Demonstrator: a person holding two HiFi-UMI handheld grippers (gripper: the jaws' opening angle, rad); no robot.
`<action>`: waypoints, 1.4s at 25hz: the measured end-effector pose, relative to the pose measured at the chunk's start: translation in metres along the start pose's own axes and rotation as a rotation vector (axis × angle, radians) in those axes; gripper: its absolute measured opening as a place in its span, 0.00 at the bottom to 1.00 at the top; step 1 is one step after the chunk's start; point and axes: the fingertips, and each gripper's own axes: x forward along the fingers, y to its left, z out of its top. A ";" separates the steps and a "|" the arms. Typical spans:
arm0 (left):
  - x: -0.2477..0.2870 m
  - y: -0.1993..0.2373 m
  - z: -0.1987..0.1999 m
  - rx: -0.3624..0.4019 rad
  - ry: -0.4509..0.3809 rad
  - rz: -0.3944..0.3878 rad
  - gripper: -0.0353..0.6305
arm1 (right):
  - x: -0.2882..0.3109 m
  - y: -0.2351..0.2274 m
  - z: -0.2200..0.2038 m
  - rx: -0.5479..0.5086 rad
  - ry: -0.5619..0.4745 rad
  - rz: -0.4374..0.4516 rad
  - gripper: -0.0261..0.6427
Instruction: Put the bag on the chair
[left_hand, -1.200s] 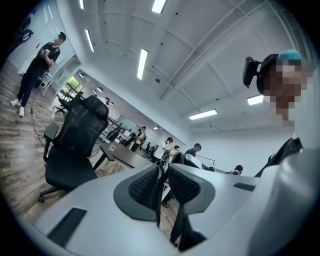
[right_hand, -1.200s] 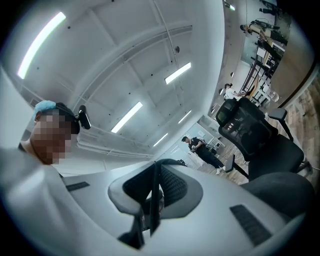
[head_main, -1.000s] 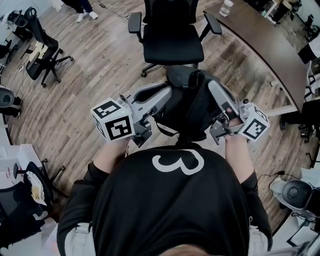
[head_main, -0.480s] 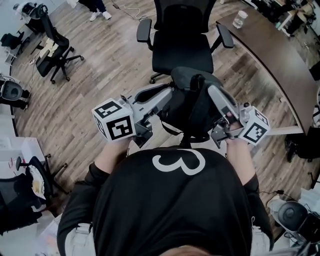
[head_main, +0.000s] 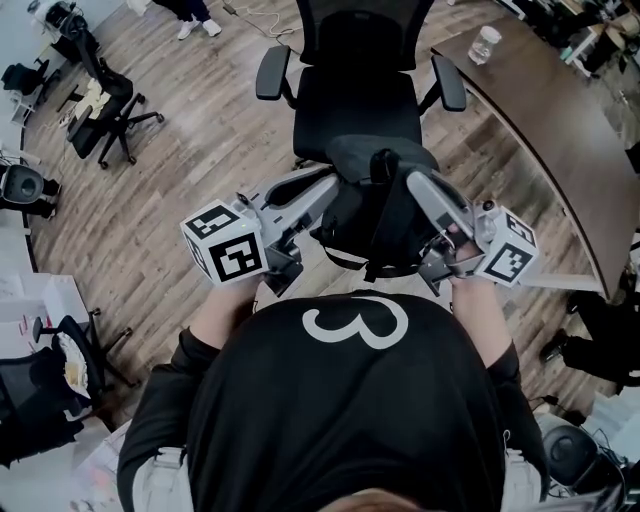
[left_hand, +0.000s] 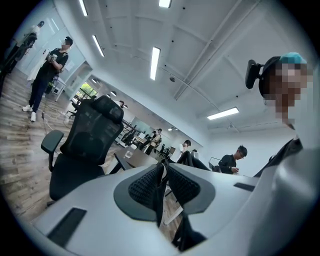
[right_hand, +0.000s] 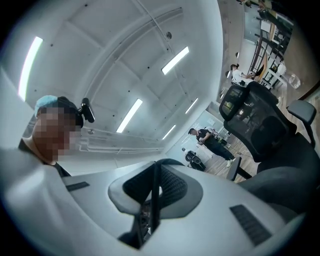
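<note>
In the head view a black bag (head_main: 375, 215) hangs between my two grippers, just before the front edge of the black office chair (head_main: 355, 95). My left gripper (head_main: 335, 182) reaches in from the left, and my right gripper (head_main: 412, 182) from the right. In the left gripper view the jaws (left_hand: 162, 172) are shut on a thin black strap (left_hand: 158, 205), with the chair (left_hand: 82, 145) ahead at left. The right gripper (right_hand: 156, 172) likewise pinches a dark strap (right_hand: 155, 202), and the chair (right_hand: 265, 127) stands at its right.
A curved brown desk (head_main: 545, 100) with a clear cup (head_main: 485, 42) runs along the right. Another office chair (head_main: 100, 100) stands at the far left on the wooden floor (head_main: 200, 150). Several people (left_hand: 47, 75) stand or sit further back in the room.
Both grippers have carried the bag forward: the chair is nearer, and the bag's top now overlaps the seat's front edge. Both grips are unchanged.
</note>
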 end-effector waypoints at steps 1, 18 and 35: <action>0.008 0.004 0.002 -0.001 -0.001 0.003 0.17 | -0.002 -0.008 0.005 -0.005 0.007 -0.005 0.10; 0.114 0.050 0.011 -0.023 0.006 0.043 0.17 | -0.024 -0.104 0.069 -0.031 0.033 0.008 0.10; 0.181 0.158 0.058 -0.071 0.075 0.023 0.17 | 0.018 -0.203 0.115 0.020 0.000 -0.043 0.10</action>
